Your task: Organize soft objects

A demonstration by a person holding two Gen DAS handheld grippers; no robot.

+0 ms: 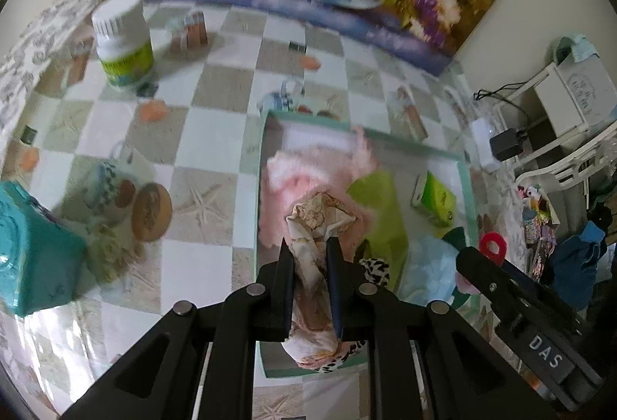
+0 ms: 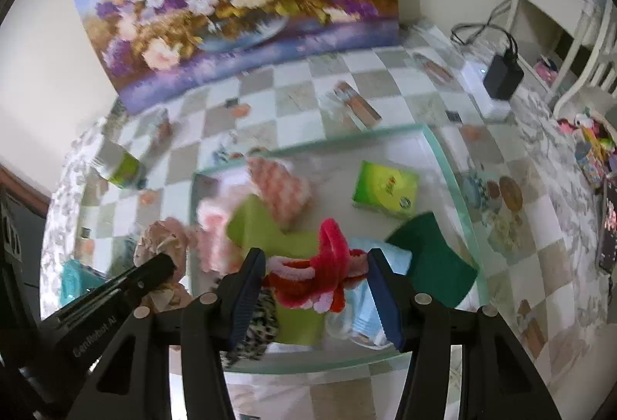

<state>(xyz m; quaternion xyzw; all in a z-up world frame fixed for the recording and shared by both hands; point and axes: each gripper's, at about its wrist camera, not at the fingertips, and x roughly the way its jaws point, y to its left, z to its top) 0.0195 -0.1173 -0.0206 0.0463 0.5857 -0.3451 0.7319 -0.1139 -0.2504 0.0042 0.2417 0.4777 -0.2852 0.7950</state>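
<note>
- Your left tongs (image 1: 310, 250) pinch a flowery cloth (image 1: 314, 223). The cloth bunches up between the two fingers and hangs out past their tips.
- Right under those tongs sits the pale green tray (image 1: 259, 165). A fluffy pink cloth (image 1: 297, 177) lies in it just past the tips.
- Your right tongs (image 2: 314, 275) hold a red and pink fuzzy thing (image 2: 327, 266) between their half-spread fingers.
- Below it in the tray (image 2: 443, 150) lie a light green cloth (image 2: 254, 223) and a light blue cloth (image 2: 362, 316).
- A dark green cloth (image 2: 432, 258) lies just to the right of the right tongs.
- A small green box (image 2: 385, 189) sits farther ahead in the tray.
- A spotted cloth (image 2: 258, 323) peeks out under the left finger.
</note>
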